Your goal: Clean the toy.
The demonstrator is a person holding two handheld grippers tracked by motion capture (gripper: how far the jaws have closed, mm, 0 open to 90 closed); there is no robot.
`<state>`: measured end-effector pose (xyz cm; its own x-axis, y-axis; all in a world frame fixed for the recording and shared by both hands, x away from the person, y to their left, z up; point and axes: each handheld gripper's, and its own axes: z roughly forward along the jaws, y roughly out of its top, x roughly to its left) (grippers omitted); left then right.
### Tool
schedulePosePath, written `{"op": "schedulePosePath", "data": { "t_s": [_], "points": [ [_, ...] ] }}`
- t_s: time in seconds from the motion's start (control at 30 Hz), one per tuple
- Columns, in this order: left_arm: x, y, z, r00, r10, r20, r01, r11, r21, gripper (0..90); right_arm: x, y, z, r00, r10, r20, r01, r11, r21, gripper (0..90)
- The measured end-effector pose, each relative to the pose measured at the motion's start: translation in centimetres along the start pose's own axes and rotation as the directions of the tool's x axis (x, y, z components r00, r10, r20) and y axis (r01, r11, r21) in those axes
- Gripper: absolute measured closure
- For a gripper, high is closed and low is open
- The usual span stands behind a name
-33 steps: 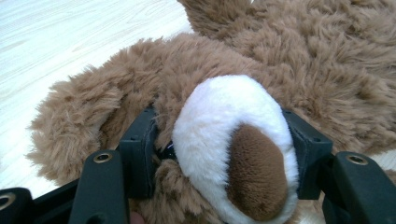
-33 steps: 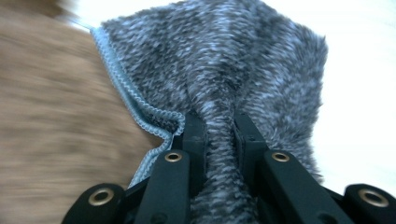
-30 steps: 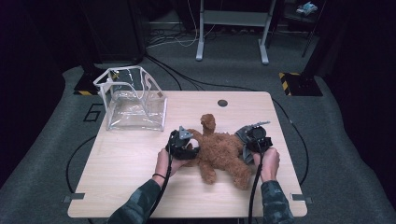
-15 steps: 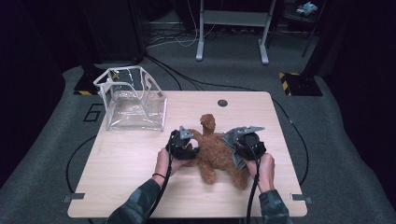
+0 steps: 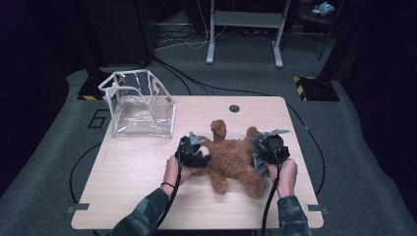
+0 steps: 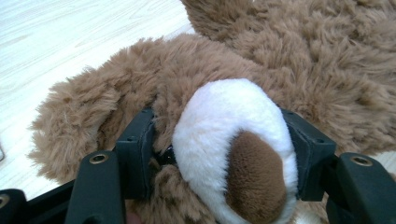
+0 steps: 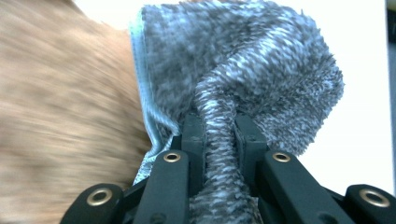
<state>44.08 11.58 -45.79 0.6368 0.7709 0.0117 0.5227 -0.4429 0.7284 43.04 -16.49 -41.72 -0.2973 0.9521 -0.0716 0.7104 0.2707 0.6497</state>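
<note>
Left gripper (image 6: 226,154): its black fingers (image 6: 135,144) are part-spread and clamped on the white muzzle (image 6: 224,126) of the shaggy brown plush toy animal (image 5: 231,157), one finger on each side of the muzzle, the dark brown nose patch (image 6: 254,172) between them. The jaws have just opened a little further, with the muzzle between them and the pads touching it.

Right gripper (image 7: 219,135): its fingers (image 7: 194,135) are pressed nearly together, pinching a fold of grey fuzzy cloth with a pale blue hem (image 7: 243,65). The cloth rises past the fingertips and lies against the brown fur at the left of the right gripper view.

In the high view the plush toy lies on the pale wooden worktop (image 5: 128,172), between the two grippers, left gripper (image 5: 191,150) at its head end, right gripper (image 5: 268,150) at its other flank. A clear plastic open-topped box (image 5: 140,105) stands well apart, at the far left of the worktop.
</note>
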Motion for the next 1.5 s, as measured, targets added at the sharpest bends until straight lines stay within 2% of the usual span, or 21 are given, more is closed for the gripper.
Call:
{"op": "schedulePosePath", "data": {
  "t_s": [0.03, 0.1, 0.2, 0.27, 0.37, 0.47, 0.5, 0.57, 0.63, 0.67, 0.77, 0.87, 1.03, 1.07, 1.17, 1.23, 1.27, 1.33, 1.37, 1.4, 1.5],
  "points": [
    [0.0, 0.1, 0.0, 1.0000, -0.006, -0.005, 0.006, 1.0000, 0.000, 36.6, 0.5, 0.5, -0.6, 0.9999, -0.014, -0.004, 0.014, 1.000, -0.013, 77.8],
    [-0.1, 0.3, 0.1, 0.9998, -0.018, -0.011, 0.018, 0.9998, 0.005, 35.6, 1.8, 1.7, -1.7, 0.9977, -0.049, -0.047, 0.047, 0.998, -0.040, 77.6],
    [-0.2, 0.5, 0.1, 0.9997, -0.021, -0.015, 0.022, 0.9997, 0.011, 35.1, 3.8, 3.2, -2.1, 0.9900, -0.085, -0.113, 0.077, 0.995, -0.068, 77.4],
    [-0.2, 0.6, 0.1, 0.9996, -0.022, -0.017, 0.022, 0.9997, 0.013, 34.8, 5.4, 3.8, -1.8, 0.9828, -0.106, -0.151, 0.095, 0.992, -0.079, 77.3],
    [-0.2, 0.7, 0.2, 0.9996, -0.025, -0.015, 0.025, 0.9995, 0.018, 34.6, 7.9, 4.5, -0.7, 0.9665, -0.142, -0.214, 0.127, 0.989, -0.081, 76.9],
    [-0.1, 0.6, 0.2, 0.9994, -0.033, -0.014, 0.033, 0.9994, 0.007, 34.5, 9.6, 4.8, 0.9, 0.9574, -0.159, -0.241, 0.151, 0.987, -0.052, 76.7],
    [-0.1, 0.6, 0.2, 0.9994, -0.033, -0.014, 0.033, 0.9994, 0.007, 34.5, 9.9, 4.7, 1.5, 0.9598, -0.155, -0.234, 0.152, 0.988, -0.031, 76.9],
    [0.0, 0.4, 0.3, 0.9994, -0.035, -0.007, 0.035, 0.9994, 0.002, 34.5, 10.0, 4.4, 2.5, 0.9634, -0.165, -0.211, 0.166, 0.986, -0.015, 77.8],
    [0.1, 0.3, 0.3, 0.9997, -0.025, 0.000, 0.025, 0.9997, -0.002, 34.4, 9.3, 4.0, 2.8, 0.9641, -0.152, -0.218, 0.152, 0.988, -0.015, 78.8],
    [0.1, 0.3, 0.2, 0.9999, -0.013, 0.004, 0.013, 0.9999, 0.005, 34.4, 9.0, 3.8, 2.8, 0.9645, -0.151, -0.217, 0.151, 0.988, -0.017, 79.0],
    [0.0, 0.2, 0.2, 0.9998, -0.021, 0.006, 0.021, 0.9998, -0.004, 34.4, 8.4, 3.1, 2.5, 0.9663, -0.167, -0.196, 0.167, 0.986, -0.017, 79.4],
    [0.2, 0.1, 0.1, 0.9998, -0.011, 0.019, 0.011, 0.9999, -0.001, 34.5, 7.7, 2.7, 2.1, 0.9735, -0.161, -0.162, 0.161, 0.987, -0.014, 79.9],
    [0.2, 0.1, 0.1, 0.9998, -0.012, 0.014, 0.012, 0.9999, 0.000, 34.6, 5.6, 1.8, 1.6, 0.9886, -0.130, -0.076, 0.130, 0.992, -0.003, 80.0],
    [0.2, 0.1, 0.2, 0.9998, -0.016, 0.015, 0.016, 0.9999, -0.005, 34.6, 5.1, 1.6, 1.6, 0.9901, -0.111, -0.086, 0.111, 0.994, -0.004, 80.0],
    [0.1, 0.2, 0.3, 0.9994, -0.033, 0.009, 0.033, 0.9994, -0.009, 34.6, 4.5, 1.0, 1.7, 0.9933, -0.109, -0.040, 0.109, 0.994, 0.013, 80.0],
    [0.1, 0.3, 0.4, 0.9992, -0.039, 0.001, 0.039, 0.9992, -0.007, 34.7, 4.1, 1.1, 1.7, 0.9941, -0.101, -0.039, 0.102, 0.995, 0.022, 79.8],
    [0.2, 0.4, 0.4, 0.9996, -0.029, 0.000, 0.029, 0.9996, 0.007, 34.8, 3.9, 1.3, 1.5, 0.9948, -0.090, -0.049, 0.090, 0.996, 0.015, 79.5],
    [0.2, 0.3, 0.5, 0.9989, -0.048, -0.002, 0.048, 0.9989, -0.003, 34.8, 4.3, 2.0, 0.4, 0.9950, -0.086, -0.051, 0.084, 0.996, -0.032, 79.3],
    [0.3, 0.4, 0.5, 0.9993, -0.037, 0.001, 0.037, 0.9993, 0.007, 34.9, 5.0, 2.4, -0.3, 0.9937, -0.080, -0.079, 0.076, 0.996, -0.052, 79.2],
    [0.3, 0.4, 0.5, 0.9992, -0.040, -0.002, 0.040, 0.9992, 0.004, 34.8, 5.7, 2.7, -0.9, 0.9886, -0.087, -0.123, 0.078, 0.994, -0.075, 79.2],
    [0.2, 0.4, 0.5, 0.9990, -0.045, -0.002, 0.045, 0.9990, 0.005, 34.9, 9.1, 3.2, -1.1, 0.9682, -0.176, -0.178, 0.162, 0.983, -0.092, 79.1]
  ]
}}
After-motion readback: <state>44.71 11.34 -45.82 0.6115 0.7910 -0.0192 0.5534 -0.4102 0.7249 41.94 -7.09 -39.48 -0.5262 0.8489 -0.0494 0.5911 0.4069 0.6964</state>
